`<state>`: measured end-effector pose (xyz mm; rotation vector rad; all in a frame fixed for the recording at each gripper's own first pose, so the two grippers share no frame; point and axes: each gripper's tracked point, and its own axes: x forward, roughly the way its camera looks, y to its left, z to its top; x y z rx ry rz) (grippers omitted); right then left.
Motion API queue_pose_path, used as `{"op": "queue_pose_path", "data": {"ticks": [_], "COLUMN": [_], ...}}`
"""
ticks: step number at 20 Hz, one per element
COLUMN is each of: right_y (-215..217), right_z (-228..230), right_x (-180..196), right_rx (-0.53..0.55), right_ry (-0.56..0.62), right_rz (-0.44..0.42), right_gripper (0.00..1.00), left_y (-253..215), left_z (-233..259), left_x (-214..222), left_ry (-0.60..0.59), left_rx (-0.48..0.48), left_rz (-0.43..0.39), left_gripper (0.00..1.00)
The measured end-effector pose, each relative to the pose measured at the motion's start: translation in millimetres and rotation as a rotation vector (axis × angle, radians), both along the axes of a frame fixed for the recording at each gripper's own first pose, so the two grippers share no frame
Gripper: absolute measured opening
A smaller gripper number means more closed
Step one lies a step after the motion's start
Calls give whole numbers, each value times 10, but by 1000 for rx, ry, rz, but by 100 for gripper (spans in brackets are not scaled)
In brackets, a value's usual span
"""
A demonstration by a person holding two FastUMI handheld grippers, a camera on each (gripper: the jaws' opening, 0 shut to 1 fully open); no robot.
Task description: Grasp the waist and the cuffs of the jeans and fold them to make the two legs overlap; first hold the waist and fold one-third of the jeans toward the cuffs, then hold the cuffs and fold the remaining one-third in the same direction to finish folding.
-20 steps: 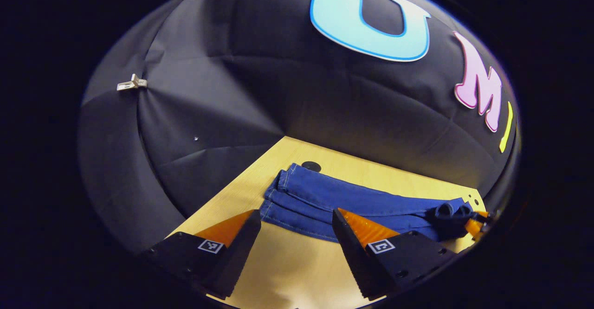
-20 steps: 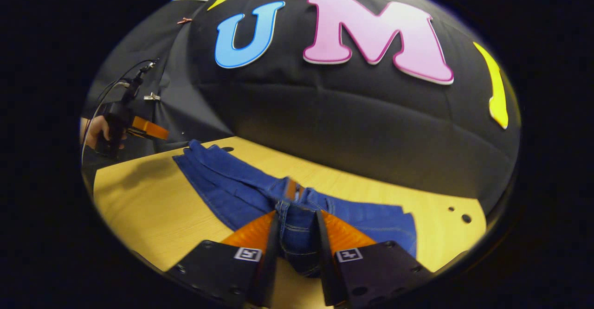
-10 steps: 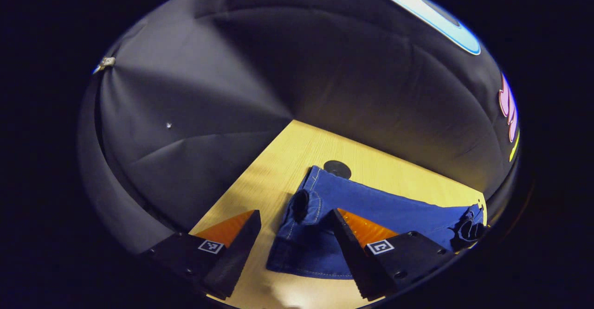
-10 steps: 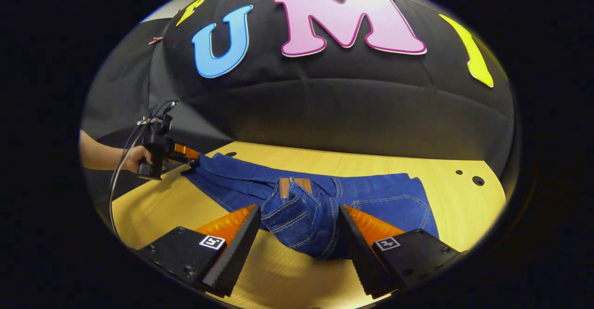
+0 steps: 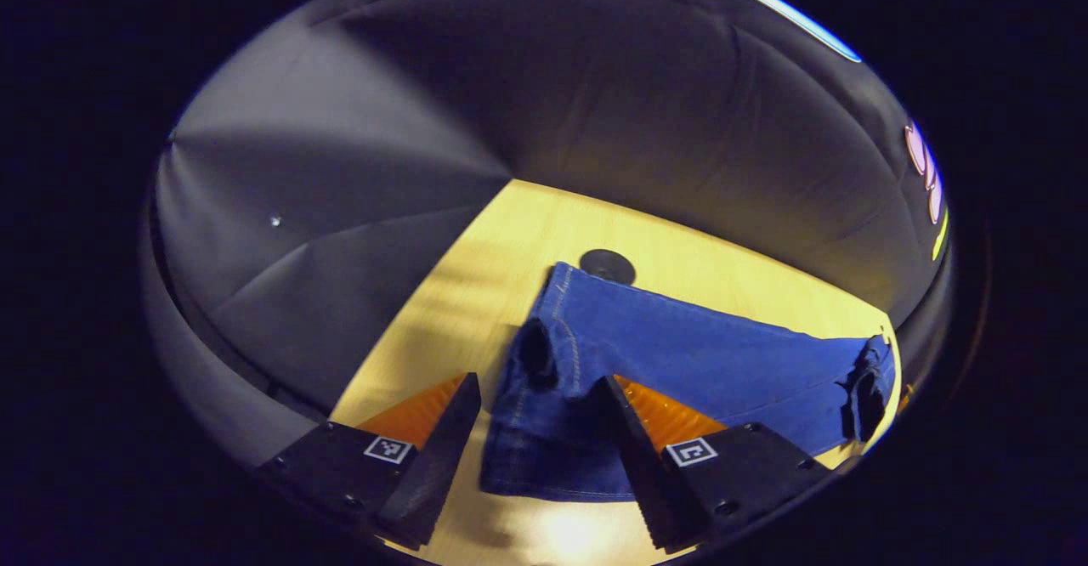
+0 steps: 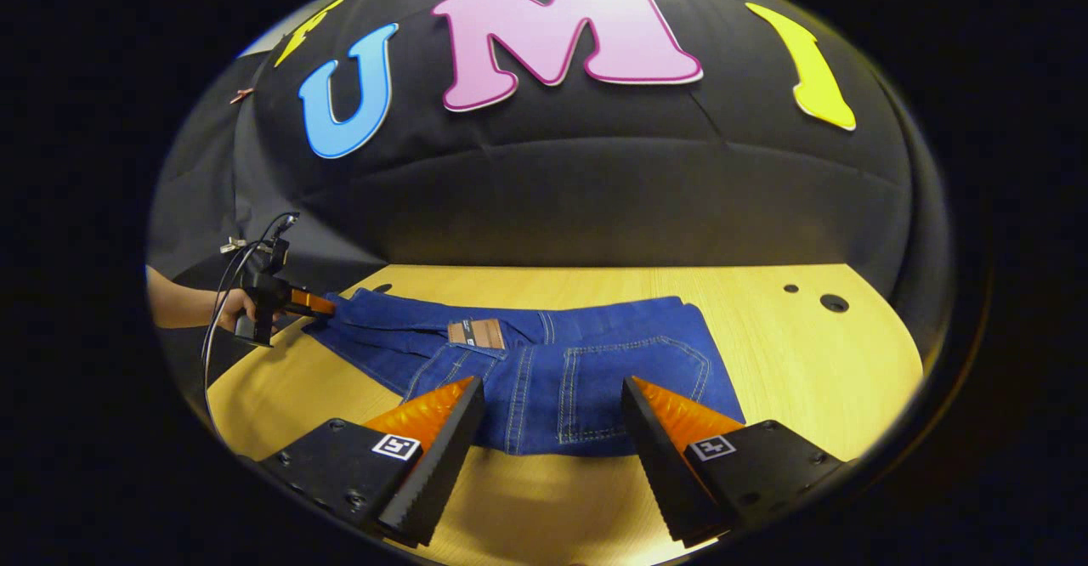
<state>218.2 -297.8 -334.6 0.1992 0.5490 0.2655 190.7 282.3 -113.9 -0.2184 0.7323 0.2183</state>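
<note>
No writing can be read; the jeans [image 6: 544, 362] carry a blurred waist patch [image 6: 476, 333].

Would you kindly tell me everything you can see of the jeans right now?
The jeans are blue denim with light contrast stitching, a brown waist patch and a back pocket facing up. They lie flat on the wooden table, legs folded one over the other, waist toward the right tongs, cuffs toward the left tongs. Both tongs are open around the fabric edges without gripping. One cuff opening gapes dark.
</note>
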Motion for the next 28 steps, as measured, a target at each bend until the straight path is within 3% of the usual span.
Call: {"op": "queue_pose_path", "data": {"ticks": [2, 3, 6, 9, 11, 13, 17, 21, 28], "right_y": [-7, -4, 68, 97, 34, -53, -441, -943, -1825], "right_z": [-27, -43, -97, -127, -120, -57, 172, 453, 1180], "right_x": [-32, -62, -166, -237, -241, -194, -58, 36, 48], "right_rx": [-8, -16, -24, -15, -18, -24, -54, -69, -121], "right_ry": [4, 7, 24, 42, 39, 27, -18, -39, -128], "right_rz": [-3, 3, 32, 36, 32, 23, -36, -128, -240], "right_gripper": [98, 98, 98, 98, 98, 98, 98, 98, 98], "left_y": [-1, -24, -153, -238, -190, -213, -415, -1156, -2609], "left_z": [3, 18, 0, 54, 113, 222, 1084, 1821, 2475], "left_x": [-8, -27, 26, 52, 56, 37, -22, -133, -141], "left_ry": [-2, 2, -23, -64, -102, -130, -263, -332, -385], "left_rx": [15, 5, -24, -82, -77, -36, -26, -59, -171], "left_rz": [20, 12, 2, -5, 22, 26, -28, -121, -175], "left_gripper": [62, 61, 36, 24, 9, 5, 6, 6, 6]}}
